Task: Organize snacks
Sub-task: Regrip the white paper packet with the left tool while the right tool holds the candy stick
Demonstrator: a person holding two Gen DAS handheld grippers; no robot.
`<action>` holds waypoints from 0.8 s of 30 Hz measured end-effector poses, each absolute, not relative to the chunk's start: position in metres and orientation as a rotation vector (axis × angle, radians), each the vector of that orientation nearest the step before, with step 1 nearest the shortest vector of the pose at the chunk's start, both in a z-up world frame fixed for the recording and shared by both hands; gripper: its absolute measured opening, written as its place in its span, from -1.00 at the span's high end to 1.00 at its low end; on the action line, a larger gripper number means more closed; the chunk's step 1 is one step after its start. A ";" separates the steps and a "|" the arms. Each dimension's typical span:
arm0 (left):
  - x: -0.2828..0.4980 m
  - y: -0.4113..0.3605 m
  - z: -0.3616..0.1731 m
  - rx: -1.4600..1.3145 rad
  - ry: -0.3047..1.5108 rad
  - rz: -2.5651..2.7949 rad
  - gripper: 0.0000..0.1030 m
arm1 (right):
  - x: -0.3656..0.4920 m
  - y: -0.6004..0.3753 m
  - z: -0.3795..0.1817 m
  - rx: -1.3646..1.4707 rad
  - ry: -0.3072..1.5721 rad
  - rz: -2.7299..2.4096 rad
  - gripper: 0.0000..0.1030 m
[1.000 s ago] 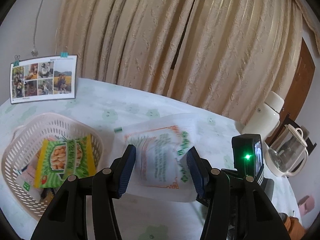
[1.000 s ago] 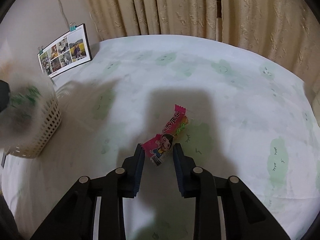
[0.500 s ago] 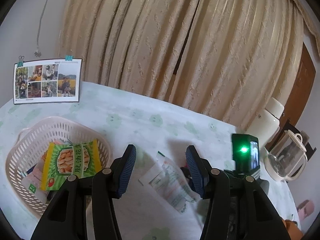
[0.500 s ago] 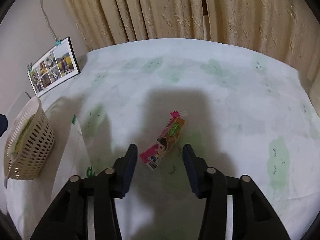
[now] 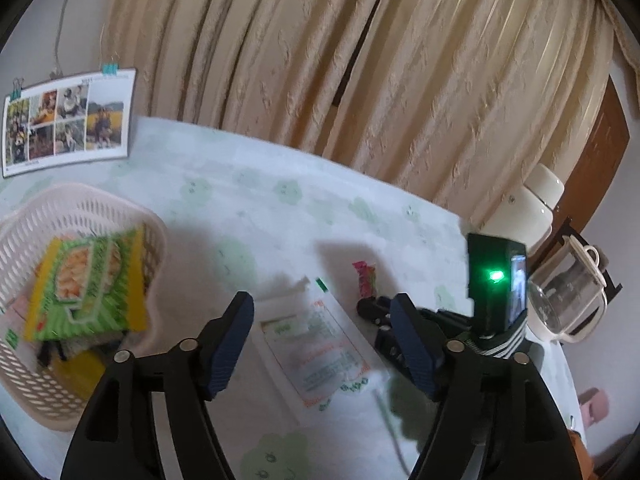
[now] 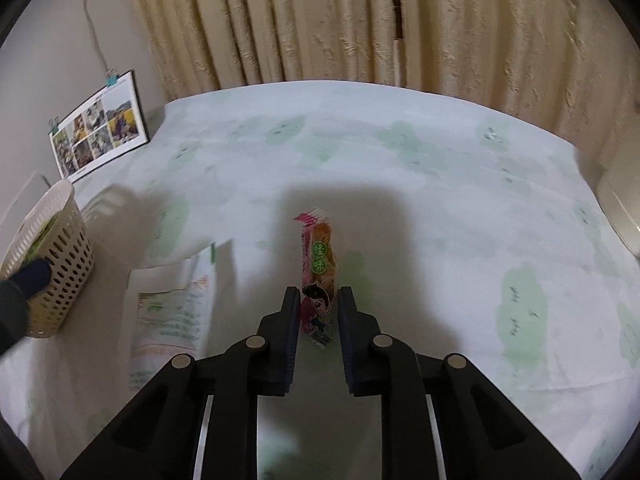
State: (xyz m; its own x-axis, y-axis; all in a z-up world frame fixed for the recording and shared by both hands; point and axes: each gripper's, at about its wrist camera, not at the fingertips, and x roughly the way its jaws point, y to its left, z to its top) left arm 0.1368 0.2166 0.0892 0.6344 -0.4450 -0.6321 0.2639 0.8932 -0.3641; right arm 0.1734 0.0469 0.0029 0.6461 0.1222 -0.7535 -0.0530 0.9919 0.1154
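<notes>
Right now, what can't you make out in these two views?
- Left wrist: snacks under the green packet in the basket, covered by it and motion-blurred.
- Both views: print on the white pouch, blurred.
- Right wrist: whether the right tool grips the pink snack bar or only flanks it.
- Right wrist: basket contents, cut off by the edge and the left tool.

White snack bag (image 5: 320,350): released from left gripper (image 5: 322,344) since 1.0 s ago; now flat on tablecloth (image 6: 400,168) beside basket (image 5: 48,224). Left gripper jaws wider apart, empty, above bag.
Right gripper (image 6: 319,312): jaws opened at 0.5 s ago, now narrowed around pink candy bar (image 6: 318,276); bar turned to lie lengthwise between fingers.
</notes>
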 end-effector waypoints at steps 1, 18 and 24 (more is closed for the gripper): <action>0.138 0.214 0.086 -0.241 0.800 -0.406 -0.55 | 0.173 0.043 0.003 0.095 0.865 0.092 0.74; 0.148 0.184 0.024 -0.248 0.976 -0.277 -0.78 | 0.174 0.023 0.000 0.194 0.872 0.148 0.57; 0.147 0.163 0.023 -0.084 0.951 -0.256 -0.99 | 0.174 0.010 0.000 0.274 0.873 0.158 0.51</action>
State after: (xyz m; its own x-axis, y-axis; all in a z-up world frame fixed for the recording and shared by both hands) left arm 0.1475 0.1627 0.0228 0.5535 -0.2529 -0.7935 0.1792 0.9666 -0.1831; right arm 0.1745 0.0103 0.0005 0.6340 0.2479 -0.7325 -0.0250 0.9533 0.3010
